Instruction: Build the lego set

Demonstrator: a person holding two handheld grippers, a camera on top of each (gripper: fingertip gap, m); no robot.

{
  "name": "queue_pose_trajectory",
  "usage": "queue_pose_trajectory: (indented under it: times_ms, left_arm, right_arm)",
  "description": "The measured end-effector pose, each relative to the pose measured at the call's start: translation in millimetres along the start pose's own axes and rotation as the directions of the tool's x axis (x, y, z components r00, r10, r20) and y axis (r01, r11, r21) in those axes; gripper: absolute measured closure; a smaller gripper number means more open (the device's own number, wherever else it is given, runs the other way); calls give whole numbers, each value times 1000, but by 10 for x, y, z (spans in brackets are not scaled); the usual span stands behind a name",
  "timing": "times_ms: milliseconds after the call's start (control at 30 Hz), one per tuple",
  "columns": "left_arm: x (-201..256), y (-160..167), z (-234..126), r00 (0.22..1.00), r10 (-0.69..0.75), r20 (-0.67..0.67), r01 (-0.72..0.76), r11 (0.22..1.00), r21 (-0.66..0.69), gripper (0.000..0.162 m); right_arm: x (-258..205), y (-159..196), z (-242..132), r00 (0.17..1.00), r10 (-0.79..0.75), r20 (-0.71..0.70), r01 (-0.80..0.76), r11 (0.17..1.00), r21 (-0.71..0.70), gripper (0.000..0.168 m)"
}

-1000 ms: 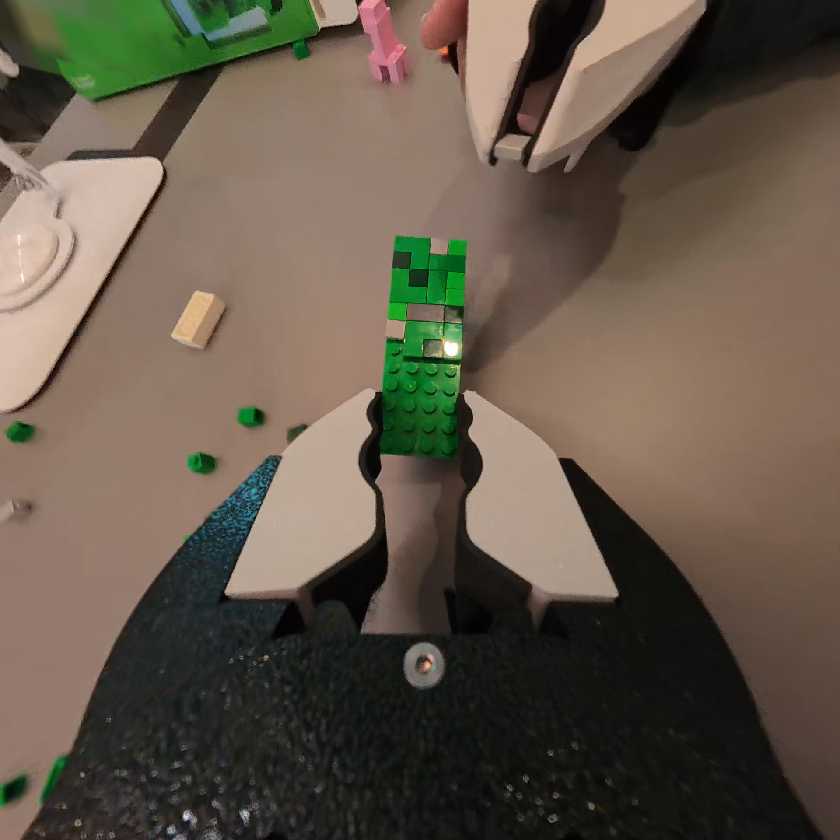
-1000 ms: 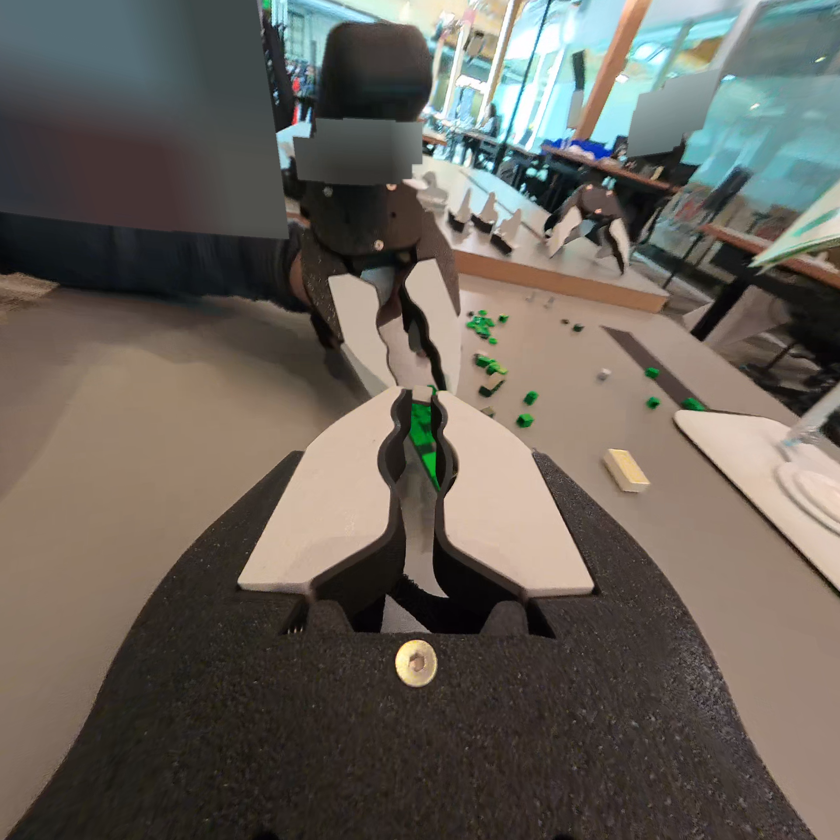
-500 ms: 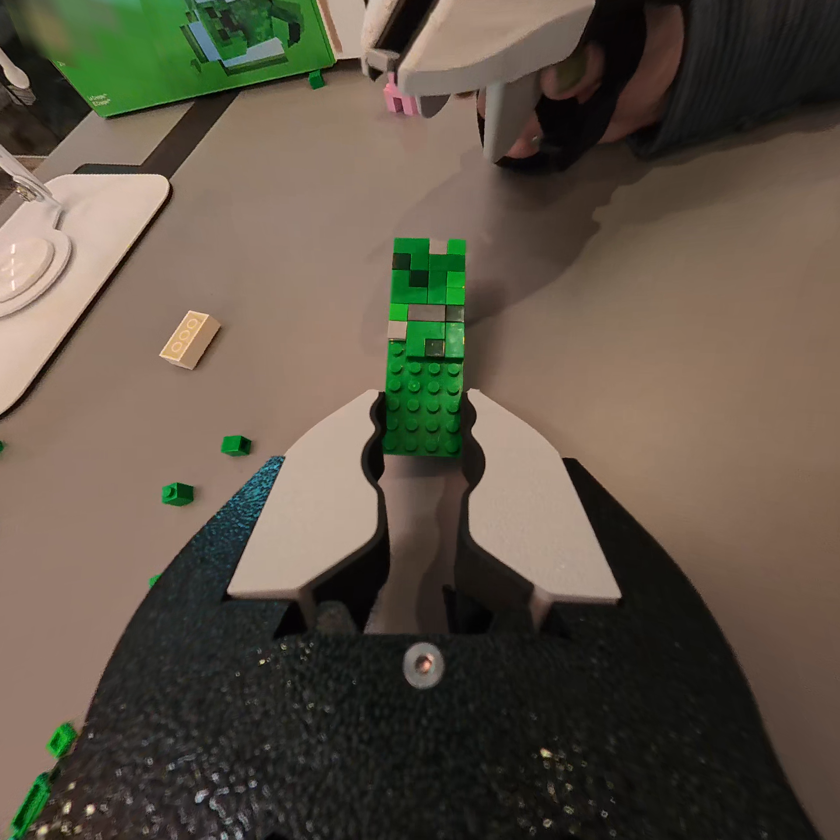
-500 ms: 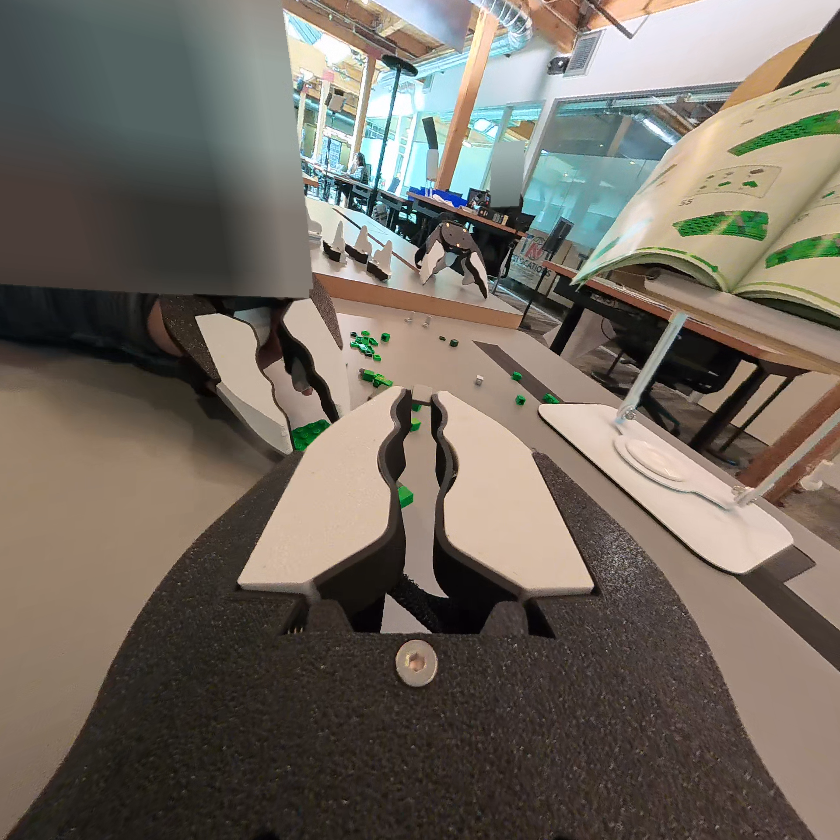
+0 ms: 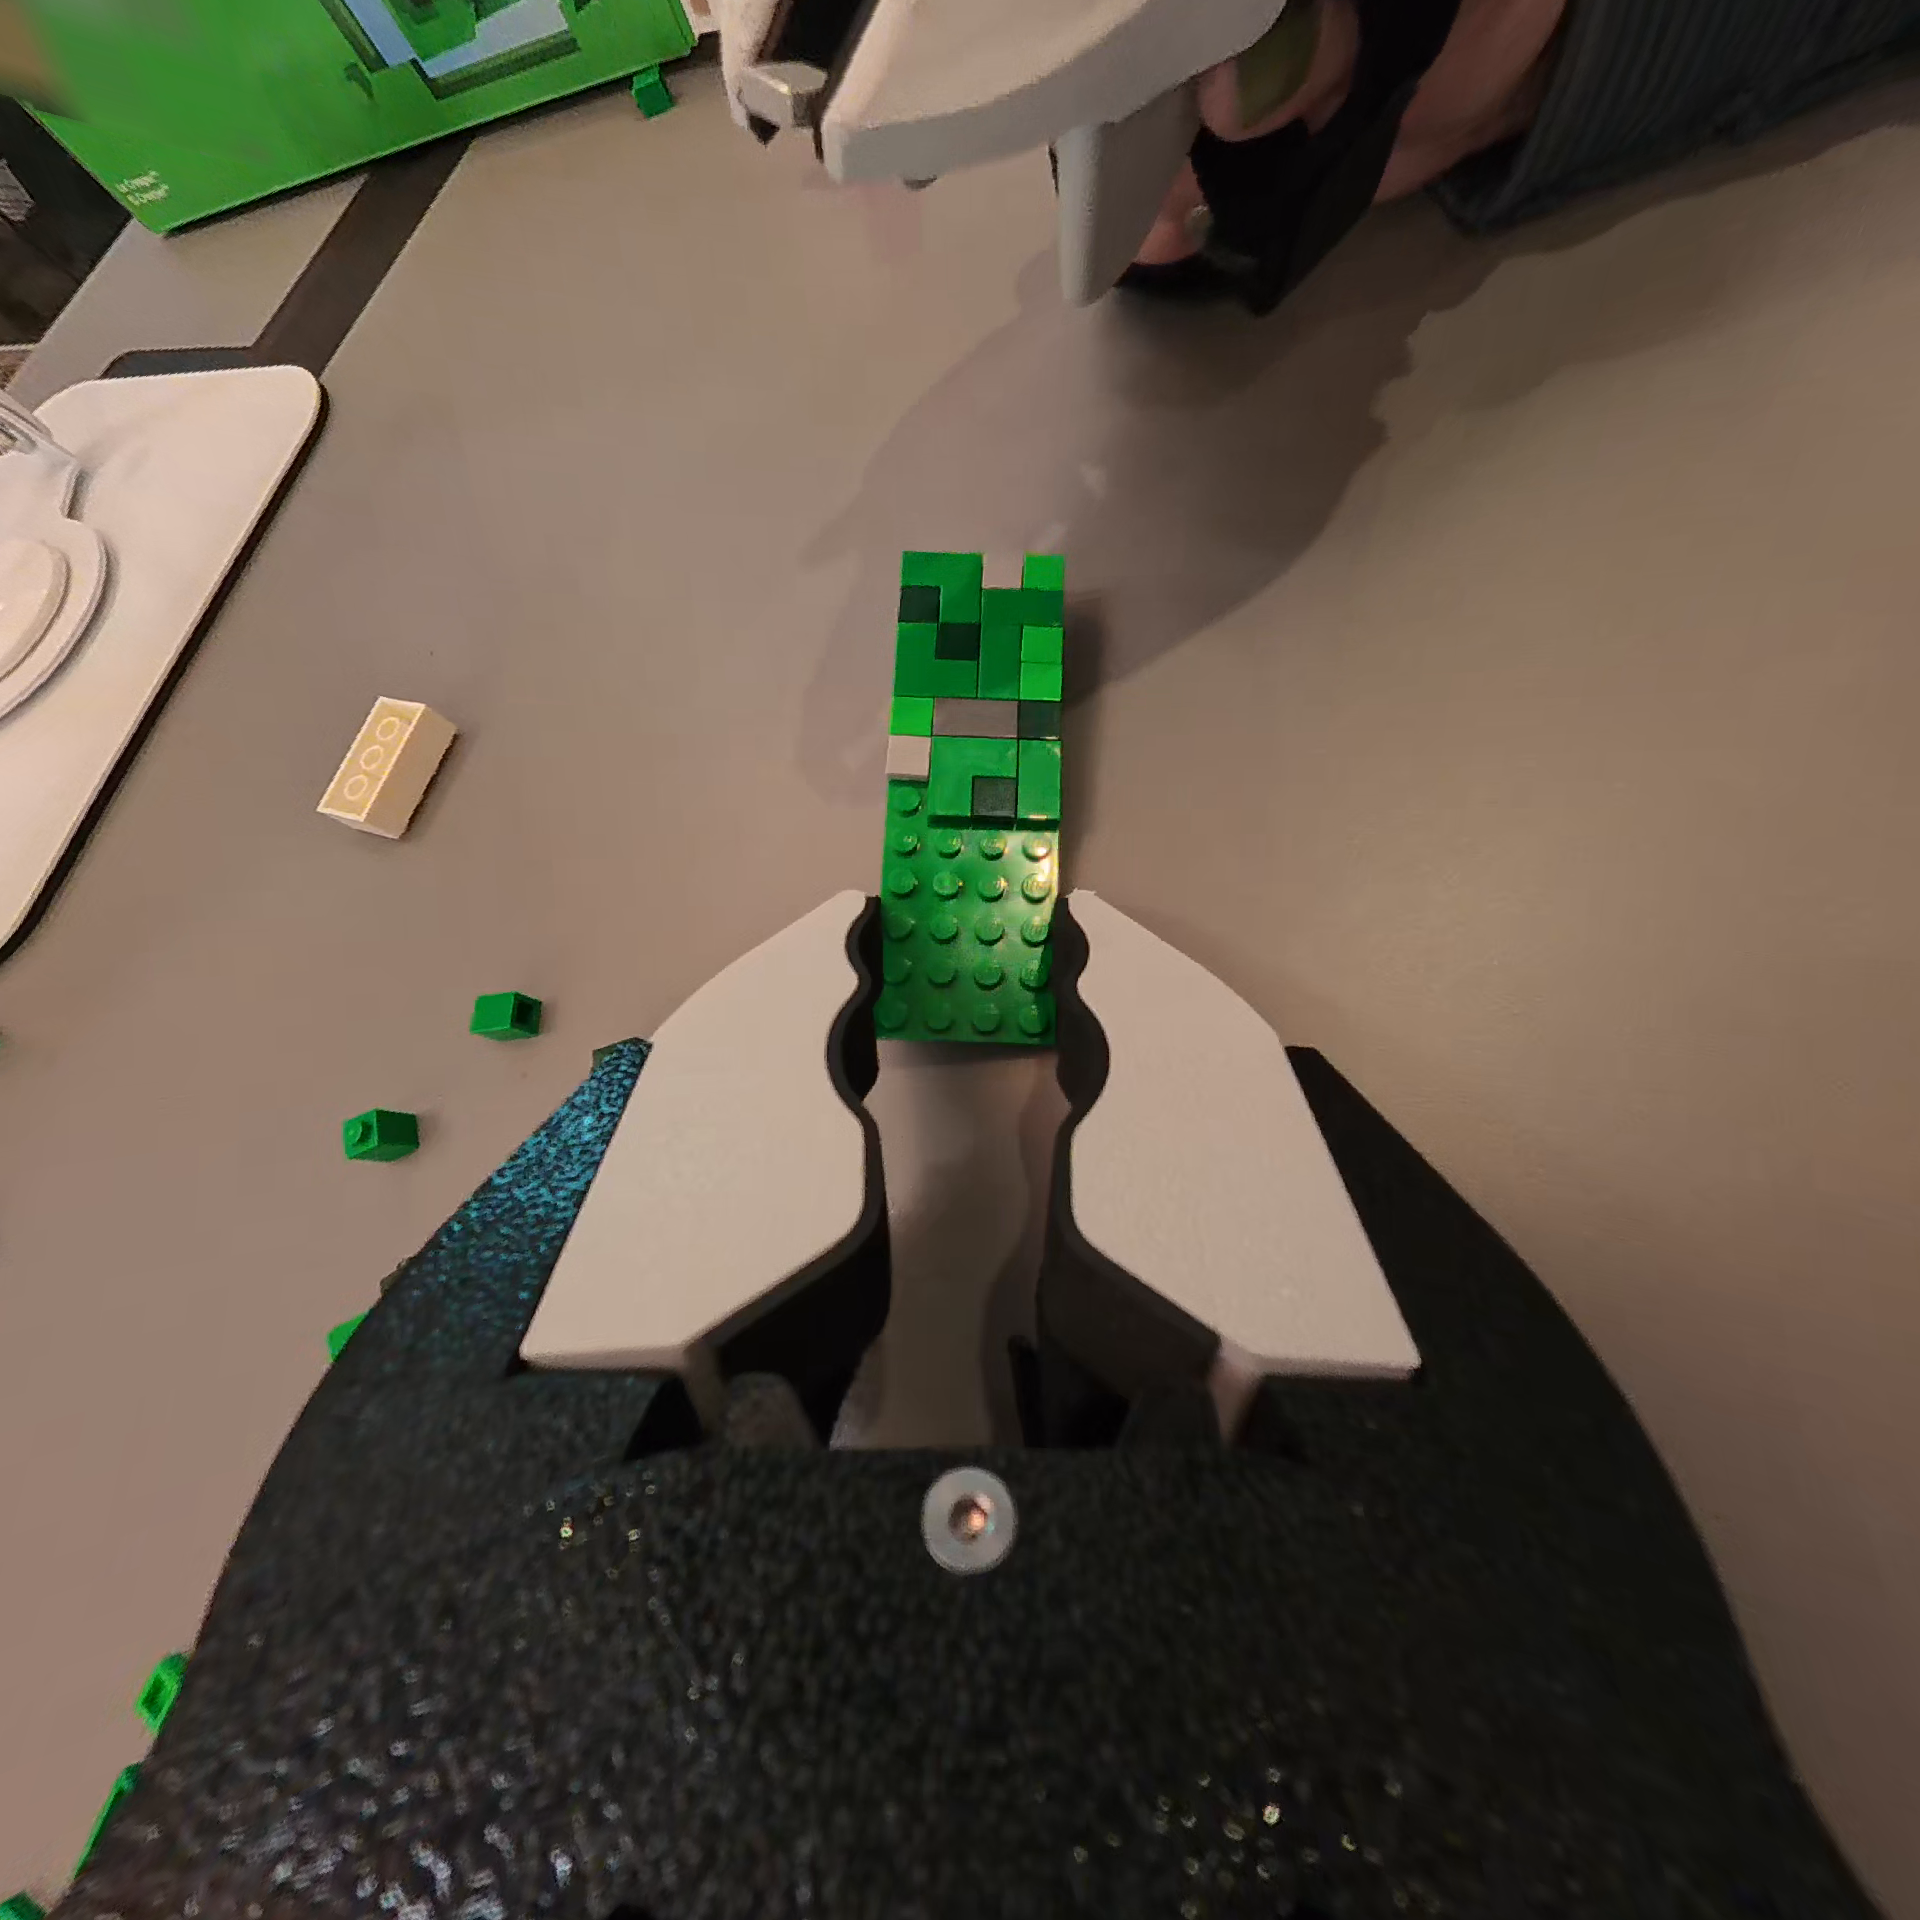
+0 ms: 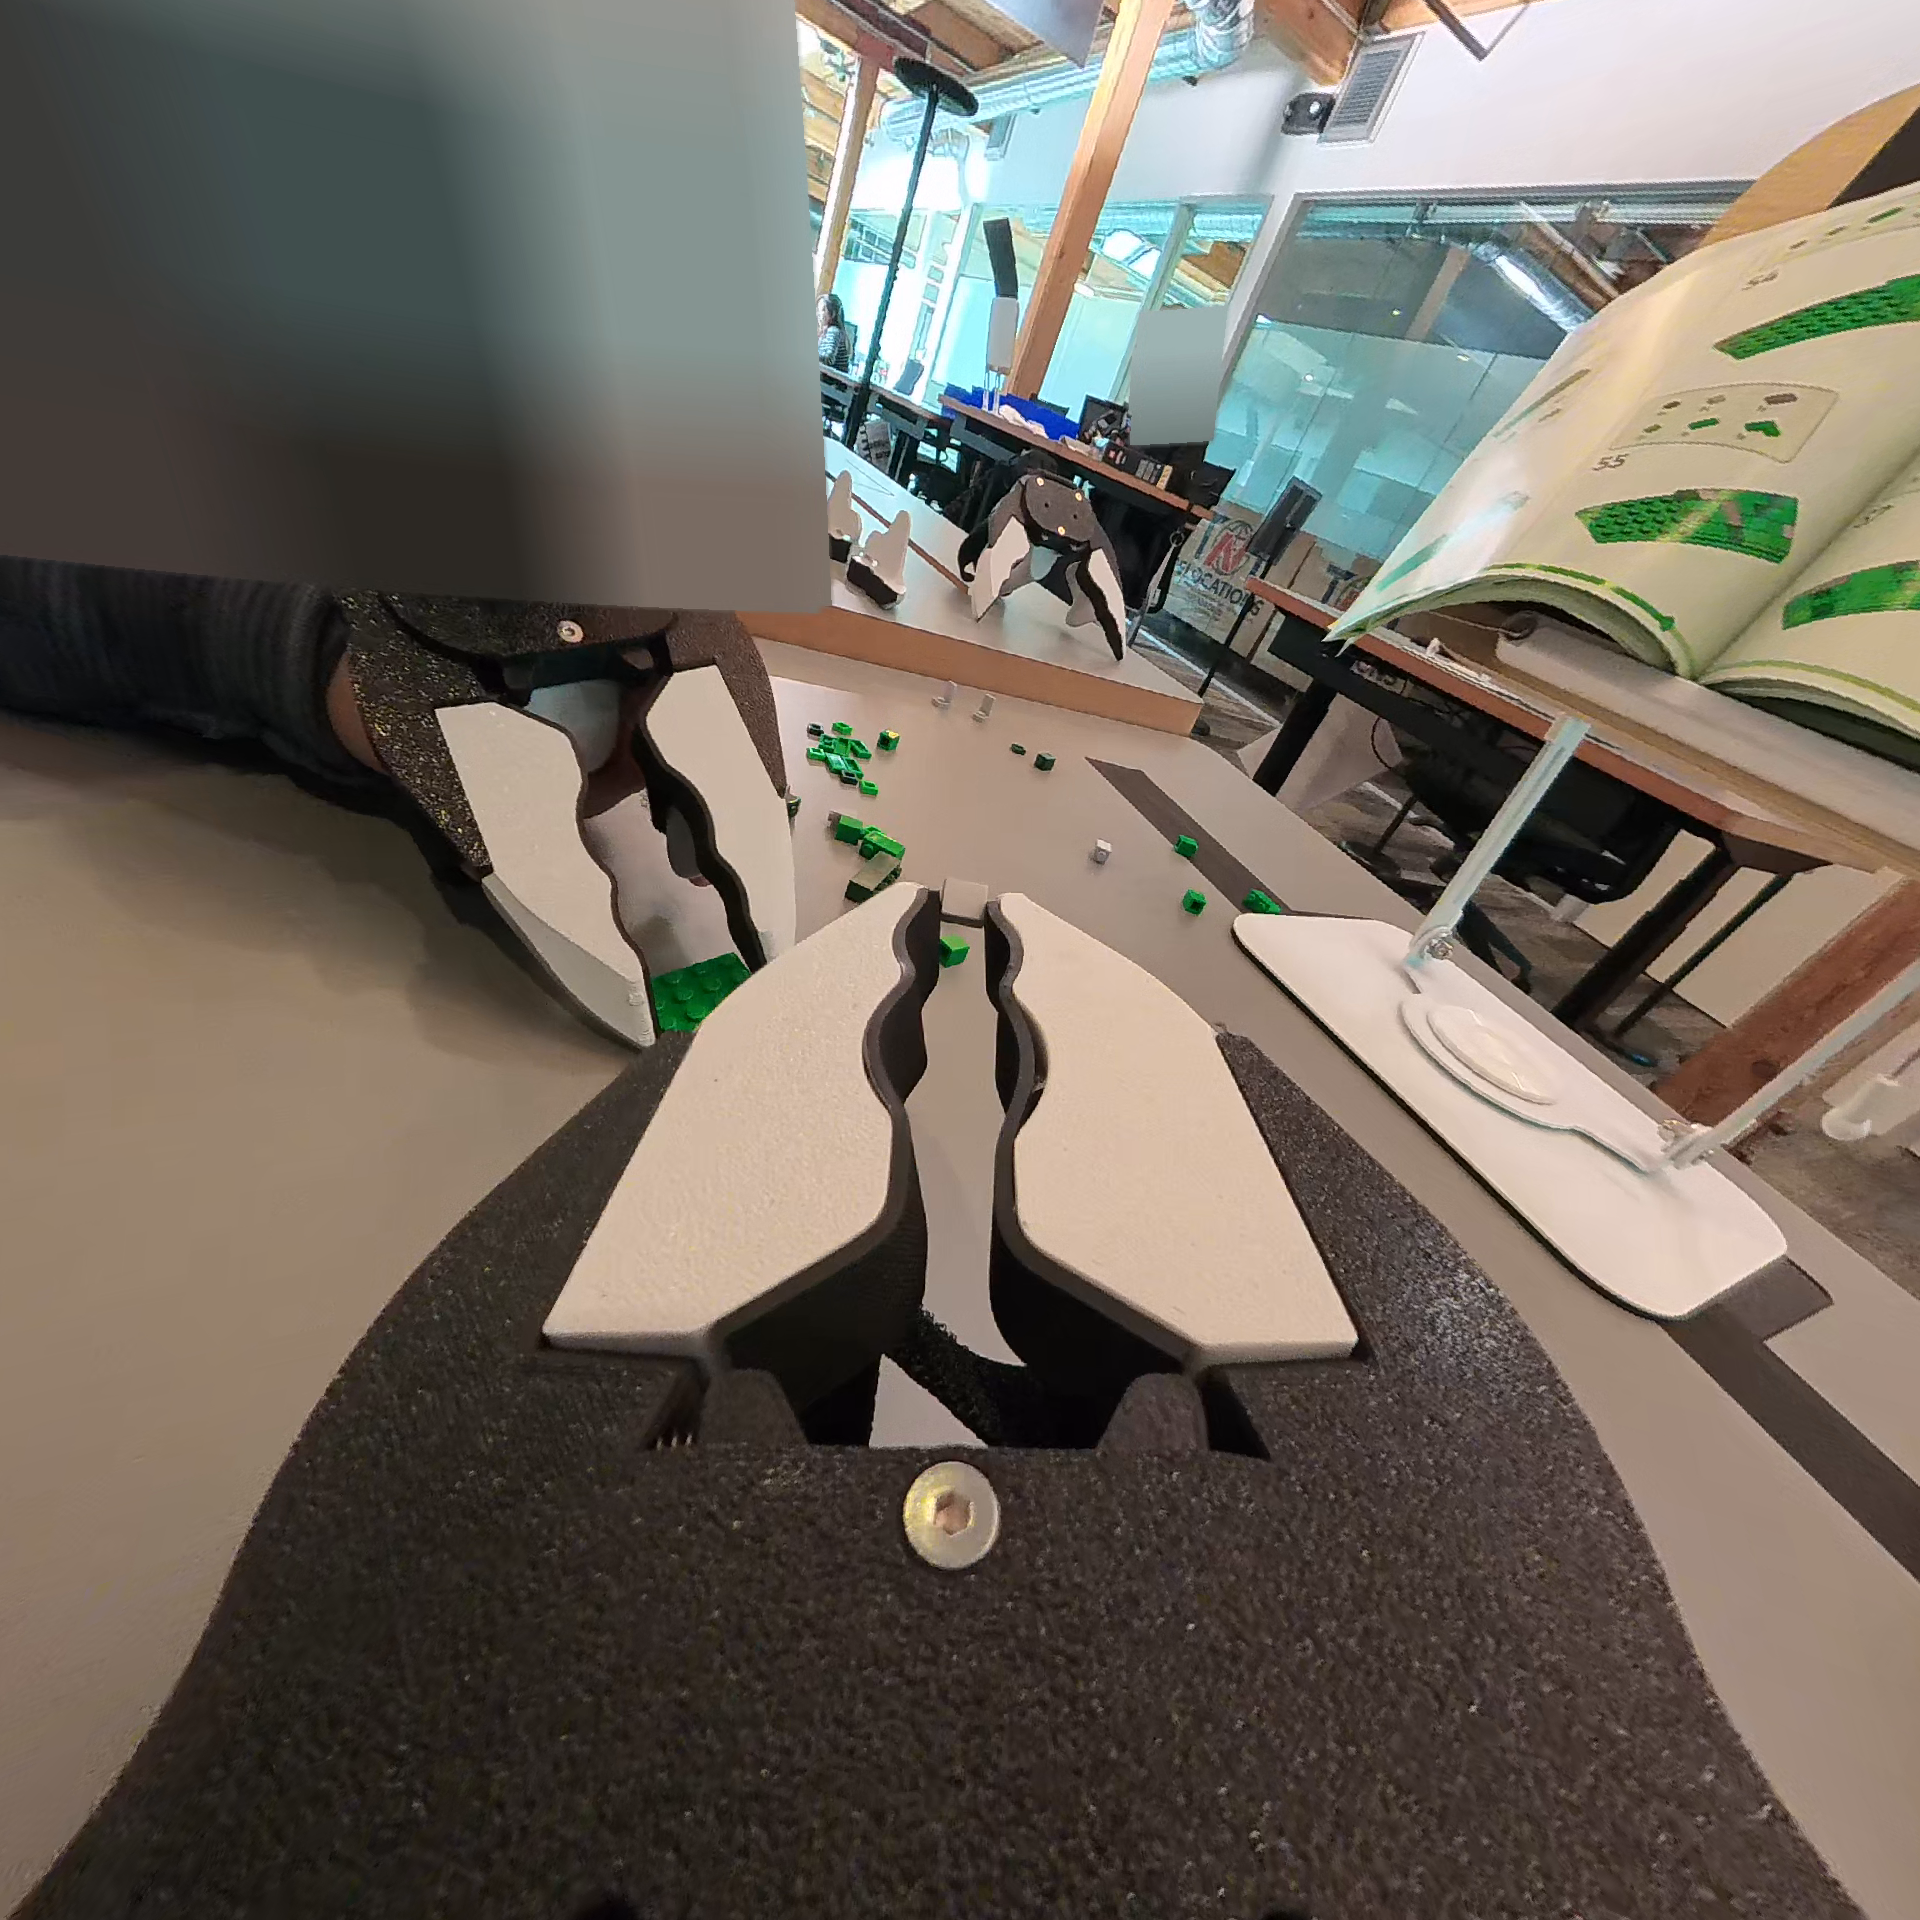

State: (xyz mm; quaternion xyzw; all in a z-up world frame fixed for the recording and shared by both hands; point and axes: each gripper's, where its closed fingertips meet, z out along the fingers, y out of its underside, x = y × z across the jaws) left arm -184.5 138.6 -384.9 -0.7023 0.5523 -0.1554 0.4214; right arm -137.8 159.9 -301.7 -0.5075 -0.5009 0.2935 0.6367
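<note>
The left gripper [image 5: 971, 961] clamps the near end of a long green studded lego plate [image 5: 975, 810] that lies flat on the grey table [image 5: 1455, 727]. The right gripper [image 6: 964, 902] pinches a small grey tile [image 6: 962, 896] between its tips and hangs above the table, well apart from the plate.

To do this step well, the right gripper should probably carry the tile over the bare studs, square it with the rows already laid, and press straight down while the left gripper keeps the plate from sliding.

The plate's far half is covered with smooth tiles in light green, dark green and grey; its near half shows bare studs. Loose small green bricks [image 5: 506, 1015] and a cream three-stud brick [image 5: 387, 767] lie to its left, near a white stand base [image 5: 156, 499].
</note>
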Motion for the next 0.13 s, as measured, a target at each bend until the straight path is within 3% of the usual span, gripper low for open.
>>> queue_pose_trajectory:
  times_ms: [133]
  left_arm:
    - [22, -9, -6, 1000, 20, -8, -20, 1000, 9, 131]
  right_arm:
    - [-7, 5, 6, 1000, -5, 3, 5, 1000, -5, 161]
